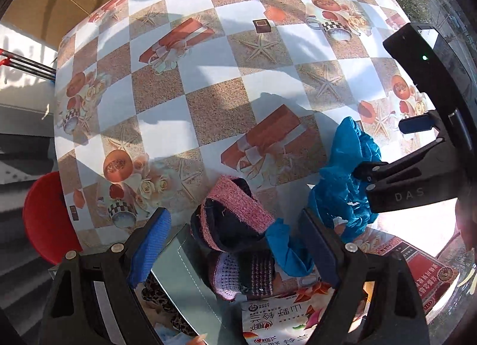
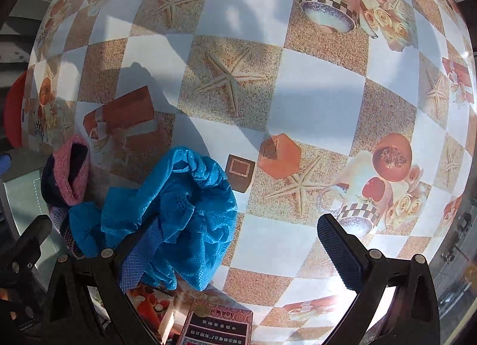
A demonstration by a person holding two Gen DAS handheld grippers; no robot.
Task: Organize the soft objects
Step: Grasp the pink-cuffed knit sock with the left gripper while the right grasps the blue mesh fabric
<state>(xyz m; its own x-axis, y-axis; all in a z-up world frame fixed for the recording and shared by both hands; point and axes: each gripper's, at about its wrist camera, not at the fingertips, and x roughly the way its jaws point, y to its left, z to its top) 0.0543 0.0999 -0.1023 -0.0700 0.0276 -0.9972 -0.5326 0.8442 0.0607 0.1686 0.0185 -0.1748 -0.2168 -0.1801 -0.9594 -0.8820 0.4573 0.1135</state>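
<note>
Jaws of the left gripper (image 1: pixel 235 243) stand spread over the pink knit piece (image 1: pixel 238 211); the right gripper (image 2: pixel 238 246), also spread, perhaps brushes the blue cloth (image 2: pixel 184 205) at its nine o'clock.

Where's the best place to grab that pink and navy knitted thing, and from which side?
Take the knitted piece by its raised pink band, coming straight down from above. The band stands up as a folded ridge, so it probably fits between open fingers. The left gripper already straddles it, and the blue cloth crowds one side.
</note>
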